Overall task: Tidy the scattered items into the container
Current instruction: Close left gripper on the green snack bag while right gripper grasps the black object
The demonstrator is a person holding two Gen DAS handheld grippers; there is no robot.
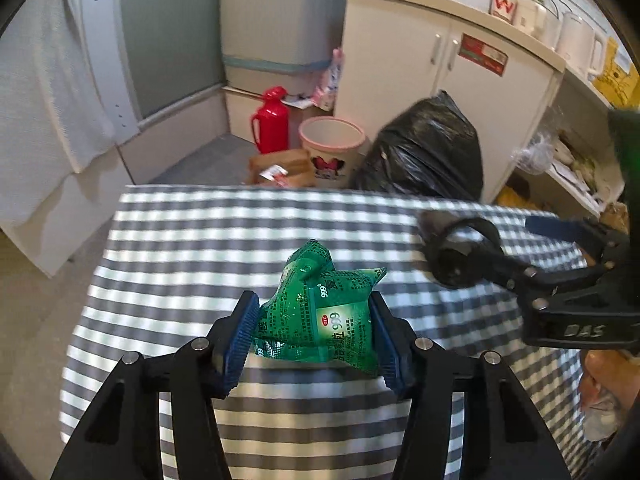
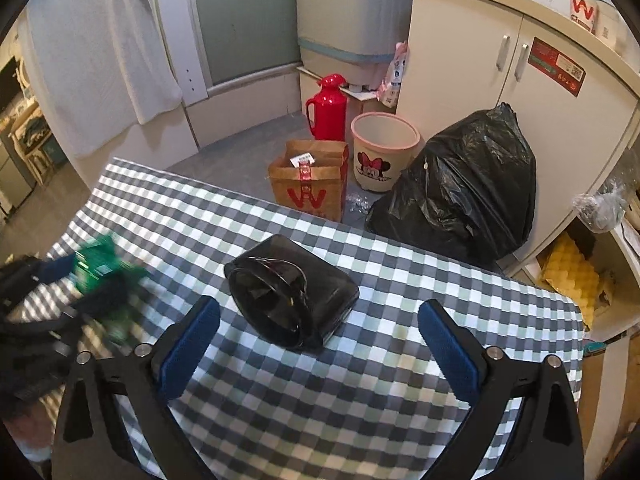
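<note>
left claw (image 1: pixel 314 330) is clenched on one green packet (image 1: pixel 324 316), the blue pads pressing its two sides, and the packet is lifted above the checked tablecloth (image 1: pixel 200 240). the packet is crumpled; its long side runs forward from the claw, away from the camera, with a twisted corner pointing up and ahead. white "999" print shows on its front.

right claw (image 2: pixel 320 320) is released, its two blue pads wide apart, with nothing between them. just ahead of it, between the pads, one black container (image 2: pixel 292 292) lies on its side on the cloth. its open mouth turns toward the claw and to the left, and its long axis goes back and to the right.

only the right view shows the container clearly. in the left view the right claw (image 1: pixel 472 256) appears at the right edge and the container is a blurred dark shape at its tip. the right view shows the left claw and packet only as a green blur at its left side (image 2: pixel 104 264).

beyond the table, on the floor, stand one red flask (image 2: pixel 328 106), one pale bin (image 2: pixel 384 152), one brown paper bag (image 2: pixel 308 184) and one black rubbish bag (image 2: pixel 460 192).
</note>
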